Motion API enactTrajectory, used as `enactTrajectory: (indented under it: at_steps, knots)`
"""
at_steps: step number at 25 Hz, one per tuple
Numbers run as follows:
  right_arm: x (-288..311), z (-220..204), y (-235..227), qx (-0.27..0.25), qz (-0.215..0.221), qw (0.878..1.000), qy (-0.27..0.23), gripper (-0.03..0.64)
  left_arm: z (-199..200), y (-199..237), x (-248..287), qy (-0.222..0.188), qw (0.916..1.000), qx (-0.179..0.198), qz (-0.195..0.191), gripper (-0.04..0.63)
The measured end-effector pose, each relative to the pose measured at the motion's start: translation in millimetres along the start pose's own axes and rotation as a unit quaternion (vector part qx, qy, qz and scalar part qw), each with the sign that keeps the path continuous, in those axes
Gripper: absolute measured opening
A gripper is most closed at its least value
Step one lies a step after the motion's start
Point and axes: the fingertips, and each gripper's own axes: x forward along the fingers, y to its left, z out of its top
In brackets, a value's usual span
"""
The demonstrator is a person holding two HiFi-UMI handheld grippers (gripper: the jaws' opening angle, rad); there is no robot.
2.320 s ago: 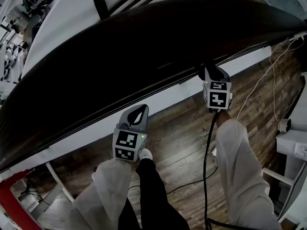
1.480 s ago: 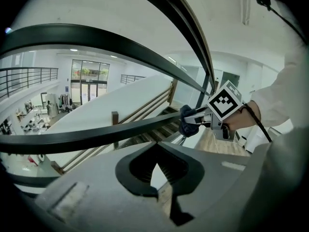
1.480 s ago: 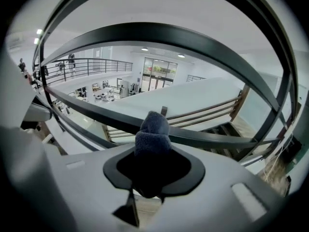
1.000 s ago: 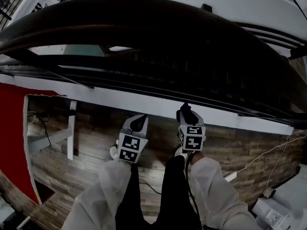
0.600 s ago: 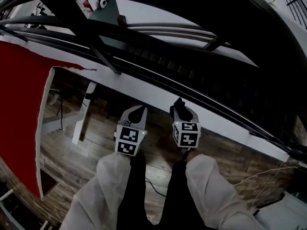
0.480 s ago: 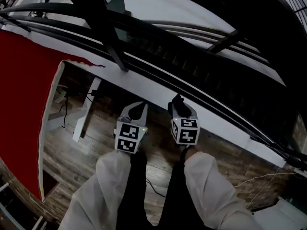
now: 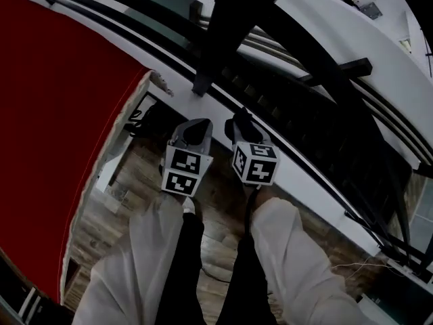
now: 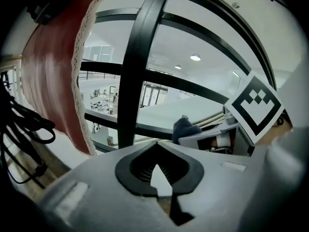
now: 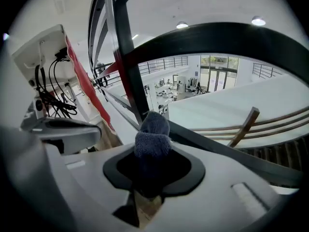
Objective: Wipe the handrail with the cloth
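Note:
A dark blue cloth (image 9: 152, 129) sticks up out of my right gripper (image 9: 149, 154), which is shut on it. The head view shows that gripper (image 7: 242, 123) with the cloth (image 7: 239, 117) close below the black railing. The thick dark handrail (image 9: 231, 38) arches across the right gripper view above the cloth, apart from it. A black upright post (image 9: 129, 76) stands just beyond the cloth. My left gripper (image 8: 157, 144) is shut and holds nothing; the head view places it (image 7: 195, 126) close beside the right one. The left gripper view also catches the cloth (image 8: 185, 128) at its right.
A red fabric panel (image 7: 61, 114) with a lace edge (image 8: 79, 81) hangs at the left. A black post (image 8: 135, 71) and cross rails (image 8: 193, 88) stand ahead. Loose black cables (image 8: 21, 124) hang at the far left. White-sleeved arms (image 7: 284, 249) and wooden floor (image 7: 216, 229) lie below.
The head view has swung left, so the red panel now fills the left side and the post sits overhead. Both grippers stay side by side, slightly higher, the cloth still held.

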Motion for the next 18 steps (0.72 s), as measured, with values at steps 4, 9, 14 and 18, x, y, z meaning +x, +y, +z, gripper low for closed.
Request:
enactTrajectory:
  at_steps: [4,9,14,18]
  knots:
    - [29,23,11,0.010,0.007,1.000,-0.018,0.103,-2,21,18,-0.003,1.0000,0.005,0.005,-0.003]
    - [57,40,19,0.021,0.017,0.999,-0.025,0.103,-5,37,36,0.002,0.9996,0.029,-0.003,-0.003]
    - [79,63,40,0.026,0.046,0.998,-0.039,0.103,-8,50,36,0.002,0.9999,0.013,-0.010,-0.003]
    - [86,74,41,0.034,0.043,0.998,-0.034,0.103,-8,41,19,-0.002,0.9998,-0.007,-0.019,-0.003]
